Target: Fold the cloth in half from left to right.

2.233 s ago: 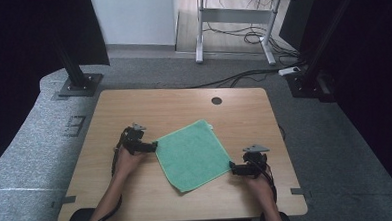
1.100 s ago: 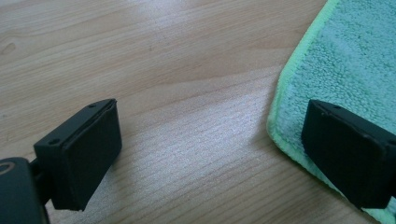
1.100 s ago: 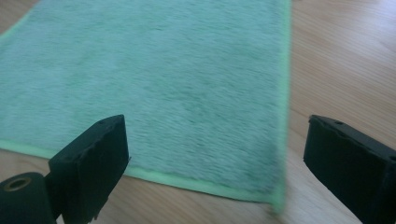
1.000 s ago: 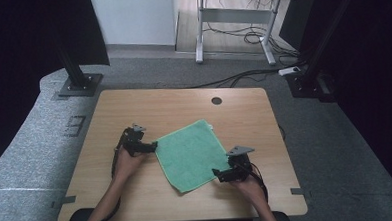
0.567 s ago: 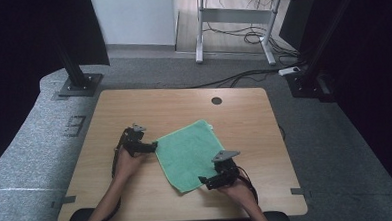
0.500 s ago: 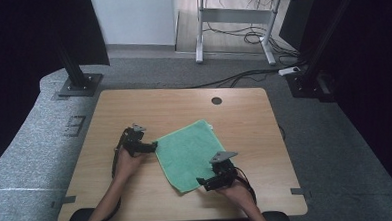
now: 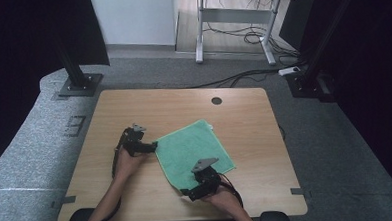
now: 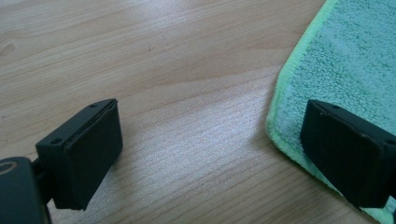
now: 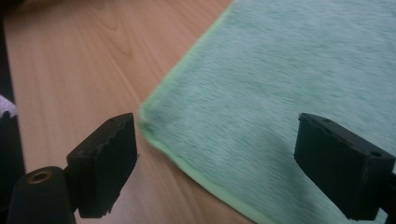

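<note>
Right gripper has been shifted from the cloth's right corner to its near corner; left gripper unchanged at the left corner.
Green cloth is laid flat mid-table; judged soft, light, best pinched at corners. Both jaws are spread wide, nothing held. Wood-grain top, grey carpet beyond.

Bare table all around the flat cloth
</note>
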A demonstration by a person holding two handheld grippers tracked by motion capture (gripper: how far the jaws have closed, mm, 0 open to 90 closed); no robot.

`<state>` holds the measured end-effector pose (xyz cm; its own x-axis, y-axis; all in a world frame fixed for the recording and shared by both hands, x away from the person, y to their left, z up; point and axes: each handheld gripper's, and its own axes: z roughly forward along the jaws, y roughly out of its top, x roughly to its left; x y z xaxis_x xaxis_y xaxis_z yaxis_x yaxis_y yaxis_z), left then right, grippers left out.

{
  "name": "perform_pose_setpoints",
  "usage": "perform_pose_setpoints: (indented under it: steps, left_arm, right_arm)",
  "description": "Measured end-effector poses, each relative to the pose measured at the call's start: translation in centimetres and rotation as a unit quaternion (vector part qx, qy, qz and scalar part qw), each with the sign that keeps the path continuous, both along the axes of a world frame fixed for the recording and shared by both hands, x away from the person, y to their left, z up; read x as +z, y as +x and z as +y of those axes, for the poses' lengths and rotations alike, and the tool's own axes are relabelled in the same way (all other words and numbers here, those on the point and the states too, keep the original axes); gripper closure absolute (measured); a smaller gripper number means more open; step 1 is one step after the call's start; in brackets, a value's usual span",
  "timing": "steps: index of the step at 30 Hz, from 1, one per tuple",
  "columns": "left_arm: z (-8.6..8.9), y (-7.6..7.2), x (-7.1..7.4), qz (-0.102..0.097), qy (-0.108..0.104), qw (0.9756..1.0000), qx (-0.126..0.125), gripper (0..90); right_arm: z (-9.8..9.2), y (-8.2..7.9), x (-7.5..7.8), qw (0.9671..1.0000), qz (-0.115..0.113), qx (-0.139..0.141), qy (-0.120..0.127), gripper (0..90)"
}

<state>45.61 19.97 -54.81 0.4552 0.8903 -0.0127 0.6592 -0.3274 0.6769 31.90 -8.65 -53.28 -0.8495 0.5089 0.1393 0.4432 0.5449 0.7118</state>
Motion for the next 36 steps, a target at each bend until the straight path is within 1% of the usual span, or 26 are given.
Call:
perform_pose_setpoints:
  steps: [3, 5, 7, 10, 14, 16, 17, 18, 20, 23, 25, 26, 29, 32, 34, 36]
  left_arm:
    - [0.0, 0.0, 0.0, 0.000, 0.000, 1.0000, -0.001, 6.1]
    - [0.0, 0.0, 0.0, -0.001, 0.000, 1.0000, -0.001, 6.4]
    - [0.0, 0.0, 0.0, 0.000, 0.000, 1.0000, -0.002, 6.5]
    - [0.0, 0.0, 0.0, -0.001, -0.001, 1.0000, -0.003, 6.8]
    - [0.0, -0.2, 0.1, -0.005, -0.003, 0.9999, -0.012, 11.0]
    - [0.0, -0.3, 0.1, -0.010, -0.006, 0.9997, -0.022, 15.6]
    - [0.0, -0.4, 0.1, -0.013, -0.008, 0.9995, -0.028, 18.4]
    - [0.0, -0.5, 0.2, -0.017, -0.011, 0.9990, -0.039, 23.8]
    - [-0.2, -0.9, 0.2, -0.024, -0.016, 0.9977, -0.061, 39.6]
    - [-0.7, -1.2, 0.4, -0.020, -0.022, 0.9964, -0.079, 64.8]
    - [-1.0, -1.2, 0.5, -0.014, -0.024, 0.9959, -0.086, 77.1]
    - [-1.1, -1.2, 0.5, -0.012, -0.026, 0.9959, -0.086, 81.0]
    - [-1.2, -1.3, 0.7, -0.010, -0.016, 0.9963, -0.084, 86.2]
    - [-0.8, -1.5, 0.9, -0.005, -0.007, 0.9969, -0.078, 87.3]
    - [-0.3, -1.5, 1.2, 0.001, -0.007, 0.9972, -0.074, 87.6]
    - [0.3, -1.6, 1.4, 0.002, -0.010, 0.9977, -0.067, 87.7]
  right_arm:
    - [1.0, -0.3, -0.1, 0.9999, 0.002, 0.014, -0.002, 13.7]
    - [1.6, -0.5, -0.1, 0.9997, 0.001, 0.023, -0.003, 17.6]
    - [2.2, -0.8, -0.1, 0.9994, -0.002, 0.036, -0.004, 26.8]
    - [3.0, -1.1, 0.0, 0.9983, -0.004, 0.058, -0.011, 43.5]
    - [3.6, -1.4, 0.2, 0.9975, -0.010, 0.062, -0.031, 68.3]
    - [3.8, -1.5, 0.3, 0.9974, -0.012, 0.057, -0.043, 78.3]
    - [3.9, -1.5, 0.3, 0.9972, -0.012, 0.057, -0.046, 81.9]
    - [3.9, -1.5, 0.3, 0.9971, -0.013, 0.058, -0.048, 84.6]
    - [3.9, -1.5, 0.4, 0.9971, -0.013, 0.055, -0.051, 86.3]
    - [4.1, -1.5, 0.5, 0.9970, -0.010, 0.055, -0.052, 86.5]
    - [4.3, -1.5, 0.5, 0.9970, -0.010, 0.057, -0.051, 86.6]
    - [4.4, -1.5, 0.5, 0.9970, -0.008, 0.059, -0.050, 86.5]
    - [4.9, -1.5, 0.4, 0.9967, -0.006, 0.066, -0.046, 86.5]
    - [5.4, -1.6, 0.5, 0.9963, -0.003, 0.076, -0.039, 86.5]
    - [5.8, -1.6, 0.5, 0.9962, -0.001, 0.081, -0.034, 86.5]
    - [6.3, -1.7, 0.6, 0.9958, -0.003, 0.085, -0.032, 86.5]
